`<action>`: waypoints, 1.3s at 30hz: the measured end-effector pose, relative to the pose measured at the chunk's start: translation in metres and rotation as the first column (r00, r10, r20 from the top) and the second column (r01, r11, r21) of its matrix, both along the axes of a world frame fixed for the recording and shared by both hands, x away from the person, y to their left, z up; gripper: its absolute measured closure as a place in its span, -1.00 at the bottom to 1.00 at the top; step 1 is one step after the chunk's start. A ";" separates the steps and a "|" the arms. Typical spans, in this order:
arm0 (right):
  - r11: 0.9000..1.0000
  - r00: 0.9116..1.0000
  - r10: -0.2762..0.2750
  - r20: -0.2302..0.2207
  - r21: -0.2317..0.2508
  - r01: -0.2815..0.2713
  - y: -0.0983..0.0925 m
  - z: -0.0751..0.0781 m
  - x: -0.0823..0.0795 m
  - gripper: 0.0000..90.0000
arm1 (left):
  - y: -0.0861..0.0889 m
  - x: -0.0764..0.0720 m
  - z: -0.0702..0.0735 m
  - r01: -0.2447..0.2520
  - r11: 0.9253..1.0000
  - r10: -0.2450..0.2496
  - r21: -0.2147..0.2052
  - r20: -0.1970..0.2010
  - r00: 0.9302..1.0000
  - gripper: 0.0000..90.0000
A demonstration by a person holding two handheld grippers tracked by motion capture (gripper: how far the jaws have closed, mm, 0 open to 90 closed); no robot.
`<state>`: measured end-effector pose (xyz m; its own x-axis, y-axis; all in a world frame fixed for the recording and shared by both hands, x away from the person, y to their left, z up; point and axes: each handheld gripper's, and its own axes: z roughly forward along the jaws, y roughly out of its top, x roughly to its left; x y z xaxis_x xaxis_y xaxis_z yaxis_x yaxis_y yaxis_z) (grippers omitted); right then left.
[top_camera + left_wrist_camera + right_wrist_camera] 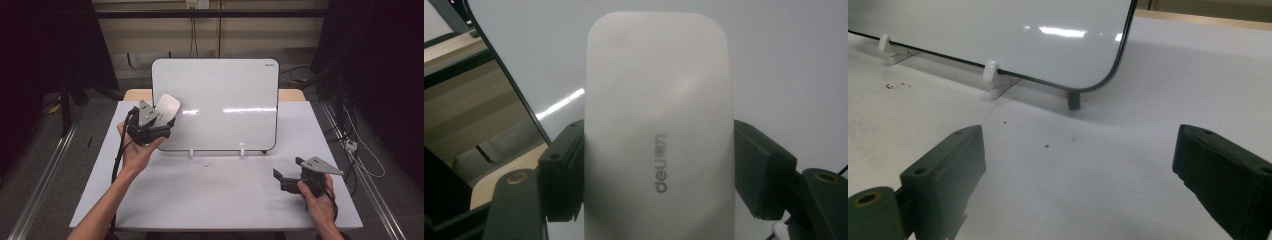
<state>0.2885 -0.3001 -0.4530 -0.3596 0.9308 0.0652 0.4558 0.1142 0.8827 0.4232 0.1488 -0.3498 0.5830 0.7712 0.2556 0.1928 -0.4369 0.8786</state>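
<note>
Left tongs (161, 121), held up in the person's left hand (136, 150), are clamped on a white eraser (167, 106), pressing its flat face against the upper left part of a whiteboard (225, 95). From the left gripper view the eraser (659, 130) is a rounded, pale block with grey lettering, gripped on both long sides by the two black jaws, with the whiteboard (784, 65) directly behind it and the board's dark edge running off to the left.

Right tongs (287, 175), in the person's right hand (317, 197), rest low on the white surface (210, 195), near its right front corner and well apart from the eraser. Their jaws stand wide apart with nothing between them; the right gripper view looks between them across the bare, lightly speckled surface (1073, 165) toward the whiteboard's lower corner (1088, 60).

The whiteboard stands nearly upright on small white feet (191, 152) at the middle of the surface, its face blank and glossy.
</note>
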 end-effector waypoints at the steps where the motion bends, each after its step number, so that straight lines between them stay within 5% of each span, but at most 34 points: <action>1: 1.000 1.000 0.003 -0.001 0.000 -0.003 0.000 0.000 0.000 -0.85 | 0.000 -0.001 0.000 0.002 1.000 -0.002 0.002 0.002 1.000 -0.31; 33: 1.000 0.999 0.029 -0.014 -0.006 -0.029 0.008 -0.002 0.010 -0.85 | -0.012 -0.005 -0.035 0.038 0.989 -0.033 0.145 -0.035 0.999 -0.31; 39: 0.999 0.999 0.032 -0.012 -0.008 -0.032 0.008 -0.002 0.008 -0.85 | -0.010 0.000 -0.038 0.029 0.991 -0.025 0.134 -0.031 0.999 -0.31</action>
